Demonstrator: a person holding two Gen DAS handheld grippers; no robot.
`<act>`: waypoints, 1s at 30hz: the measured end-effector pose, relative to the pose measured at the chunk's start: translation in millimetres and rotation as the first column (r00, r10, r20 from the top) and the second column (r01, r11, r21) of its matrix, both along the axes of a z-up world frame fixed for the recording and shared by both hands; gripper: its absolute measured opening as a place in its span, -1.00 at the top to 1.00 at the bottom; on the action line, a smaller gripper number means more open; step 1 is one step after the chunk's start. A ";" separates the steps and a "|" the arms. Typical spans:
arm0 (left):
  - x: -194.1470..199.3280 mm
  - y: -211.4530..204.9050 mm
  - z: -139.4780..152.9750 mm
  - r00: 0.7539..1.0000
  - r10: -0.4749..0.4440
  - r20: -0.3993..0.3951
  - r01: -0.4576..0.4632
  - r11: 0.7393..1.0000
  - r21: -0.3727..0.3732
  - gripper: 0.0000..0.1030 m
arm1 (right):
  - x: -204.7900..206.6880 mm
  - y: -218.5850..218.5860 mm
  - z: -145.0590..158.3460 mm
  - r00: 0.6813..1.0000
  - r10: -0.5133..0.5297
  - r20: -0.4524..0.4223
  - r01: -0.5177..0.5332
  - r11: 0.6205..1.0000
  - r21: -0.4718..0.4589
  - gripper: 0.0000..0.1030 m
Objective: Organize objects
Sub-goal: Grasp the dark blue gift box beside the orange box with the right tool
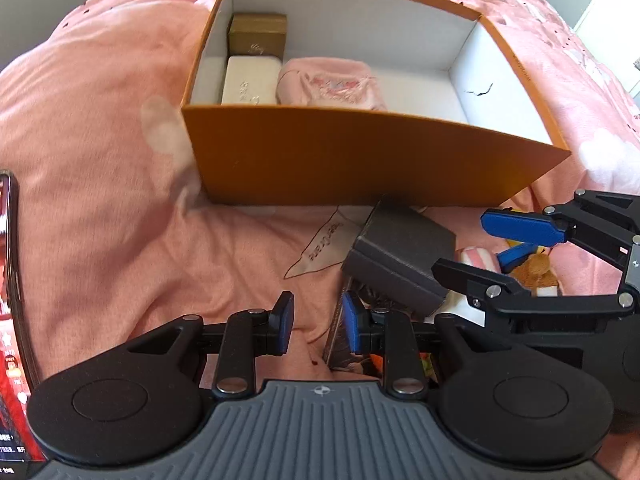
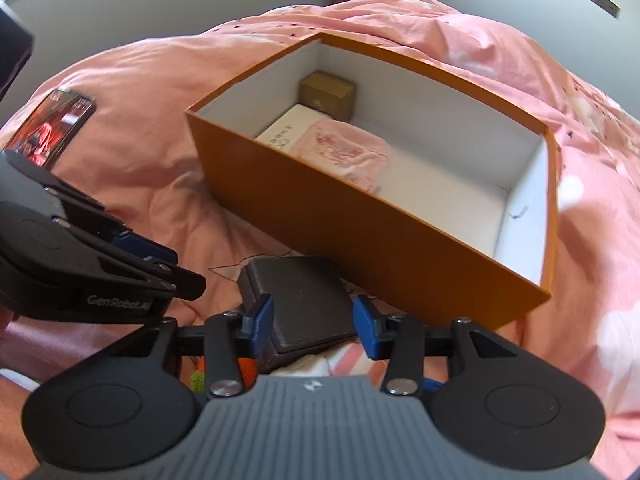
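My left gripper (image 1: 318, 326) is closest to the lens, jaws parted a bit with only pink bedding between the pads, nothing held. Its right-hand pad sits just beside a glossy printed packet (image 1: 340, 340) lying on the pink bedspread (image 1: 100, 200). My right gripper (image 2: 314, 326) hangs over the dark grey case (image 2: 300, 300), jaws about half open, pads on either side of it but not pressing as far as I can tell. That case lies tilted on a small pile just in front of the orange box (image 2: 360, 240). The box sits open on the bed with a gold-brown box (image 1: 258, 34) in its far left corner, a white case (image 1: 250, 80) in front of that, and a pink pouch (image 1: 332, 84) right beside it. There's a phone (image 2: 52, 124) off to the left on the bedspread, screen lit.
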State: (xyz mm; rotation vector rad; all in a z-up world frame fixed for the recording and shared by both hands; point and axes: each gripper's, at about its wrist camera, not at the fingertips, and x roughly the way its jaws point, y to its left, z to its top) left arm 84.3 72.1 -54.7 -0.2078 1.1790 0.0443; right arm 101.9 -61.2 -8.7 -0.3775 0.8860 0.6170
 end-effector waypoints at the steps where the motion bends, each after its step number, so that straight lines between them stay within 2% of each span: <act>1: -0.2 1.1 -1.1 1.000 0.003 -0.004 -0.003 1.000 0.002 0.42 | -1.0 4.4 -0.8 1.000 0.023 0.007 -0.023 1.000 -0.018 0.05; 5: 0.3 6.1 -4.4 1.000 0.017 -0.016 -0.017 1.000 0.006 0.42 | -3.4 21.7 -7.5 0.994 0.102 0.037 -0.098 0.990 -0.103 0.03; 11: 1.9 11.0 -9.5 0.999 0.029 -0.034 -0.029 1.000 0.008 0.41 | 0.1 35.1 -23.6 0.989 0.148 0.006 -0.144 0.974 -0.177 0.03; 19: 3.9 13.5 -14.0 0.998 0.028 -0.049 -0.028 1.000 -0.012 0.41 | 2.6 43.4 -36.0 0.984 0.179 -0.021 -0.180 0.962 -0.208 0.00; 20: 3.9 13.9 -14.5 0.998 0.028 -0.051 -0.029 0.999 -0.014 0.41 | 1.6 44.5 -37.6 0.982 0.186 -0.021 -0.186 0.959 -0.214 -0.06; 21: 4.1 13.8 -14.9 0.998 0.029 -0.052 -0.030 0.999 -0.015 0.41 | 0.6 45.4 -39.1 0.981 0.191 -0.019 -0.191 0.957 -0.218 -0.12; 27: 4.3 13.0 -15.4 0.998 0.026 -0.056 -0.027 1.000 -0.017 0.41 | 0.7 49.9 -47.9 0.980 0.200 0.006 -0.192 0.947 -0.258 -0.20; 30: 4.1 12.6 -15.2 0.998 0.026 -0.055 -0.027 1.000 -0.017 0.41 | -0.9 50.3 -49.1 0.978 0.207 0.016 -0.195 0.943 -0.269 -0.17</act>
